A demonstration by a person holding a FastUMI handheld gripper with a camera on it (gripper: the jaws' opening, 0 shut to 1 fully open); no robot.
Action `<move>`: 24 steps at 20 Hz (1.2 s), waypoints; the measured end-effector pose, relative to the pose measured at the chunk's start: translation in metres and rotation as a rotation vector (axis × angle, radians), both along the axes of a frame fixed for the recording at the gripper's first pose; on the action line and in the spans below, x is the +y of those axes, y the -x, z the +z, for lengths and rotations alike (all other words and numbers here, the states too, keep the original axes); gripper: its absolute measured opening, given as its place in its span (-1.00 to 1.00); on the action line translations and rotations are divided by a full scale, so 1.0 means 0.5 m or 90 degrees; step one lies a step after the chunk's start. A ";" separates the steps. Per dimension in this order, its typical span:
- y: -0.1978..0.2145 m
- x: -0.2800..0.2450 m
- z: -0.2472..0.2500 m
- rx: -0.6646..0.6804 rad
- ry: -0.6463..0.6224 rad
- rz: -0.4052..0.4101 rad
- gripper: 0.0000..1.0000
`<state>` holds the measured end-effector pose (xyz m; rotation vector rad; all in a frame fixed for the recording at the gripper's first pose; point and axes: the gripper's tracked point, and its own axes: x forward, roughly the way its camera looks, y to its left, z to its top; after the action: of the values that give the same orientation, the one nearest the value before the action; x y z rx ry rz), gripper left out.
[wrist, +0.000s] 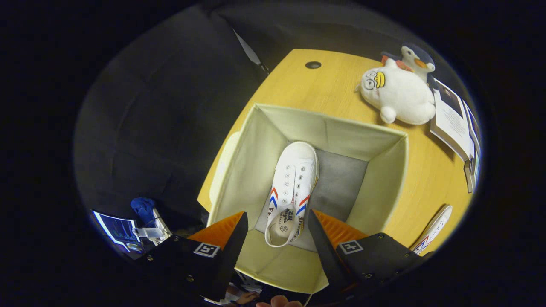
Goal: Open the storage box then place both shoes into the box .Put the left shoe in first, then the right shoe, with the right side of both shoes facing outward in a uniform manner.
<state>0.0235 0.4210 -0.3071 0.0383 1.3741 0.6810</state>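
gripper (pixel 277 226) held high and pointed steeply downward — fingers (pixel 232 232) spread wide apart, gripping nothing, neither pad touching anything. tips angled slightly inward toward each other, both bodies level side by side. below and behind them, a fingertip of the holding hand (pixel 279 302) just peeks in — the rest hidden.

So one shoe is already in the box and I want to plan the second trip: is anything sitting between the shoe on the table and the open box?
Nothing visible does. The second shoe lies on the bare table just outside the box, whose top is open. The gripper hangs open over the first shoe, touching neither.
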 end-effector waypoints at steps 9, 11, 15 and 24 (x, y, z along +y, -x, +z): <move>-0.017 -0.308 0.142 -0.060 -0.050 -0.105 0.71; -0.018 -0.382 0.136 -0.072 -0.041 -0.135 0.72; -0.003 -0.523 0.094 -0.069 -0.015 -0.203 0.72; 0.036 -0.731 -0.040 -0.022 0.048 -0.304 0.72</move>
<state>0.0055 0.0556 -0.3270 0.2843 1.2916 0.2294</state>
